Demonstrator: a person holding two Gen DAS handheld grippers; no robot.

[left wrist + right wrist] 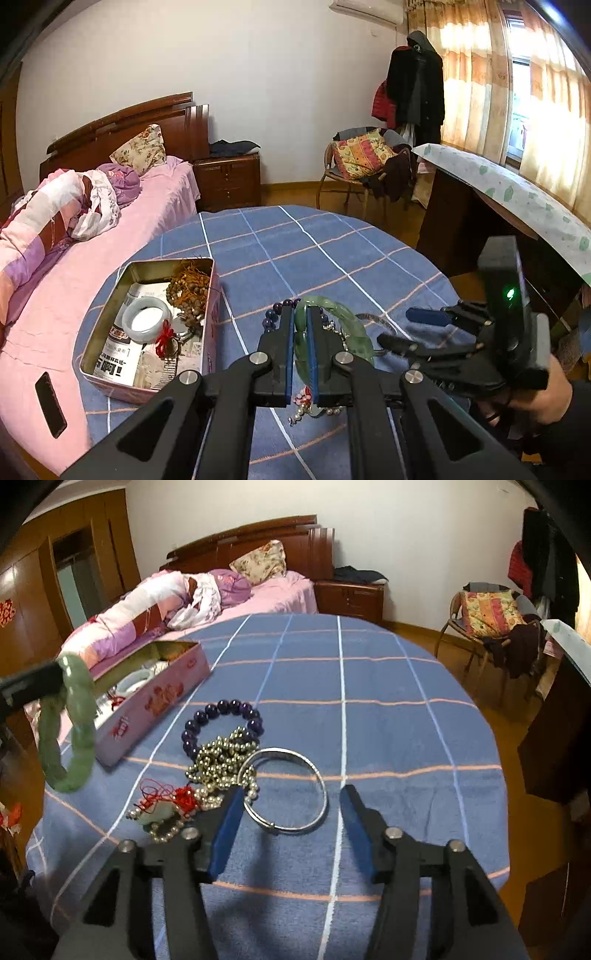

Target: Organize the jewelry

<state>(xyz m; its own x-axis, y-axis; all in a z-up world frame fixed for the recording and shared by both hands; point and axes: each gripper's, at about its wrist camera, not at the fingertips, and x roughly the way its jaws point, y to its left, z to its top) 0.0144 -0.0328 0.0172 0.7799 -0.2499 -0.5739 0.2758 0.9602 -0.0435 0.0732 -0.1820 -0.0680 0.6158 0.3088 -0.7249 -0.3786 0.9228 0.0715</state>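
My left gripper [300,314] is shut on a green jade bangle [349,325] and holds it above the blue checked cloth; the bangle also shows in the right wrist view [74,734], hanging in the air. My right gripper [291,794] is open and empty, its fingers on either side of a silver bangle [288,790] on the cloth. Beside it lie a purple bead bracelet [221,720], a pile of metal beads [221,764] and a red-cord jade pendant [166,805]. The open pink tin [147,328] holds a white jade bangle [146,319] and wooden beads [188,291].
The round table [369,686] drops off at its right and front edges. A pink bed [92,236] lies to the left, with a black phone [50,404] on it. A chair with clothes [364,162] and a desk [498,192] stand to the right.
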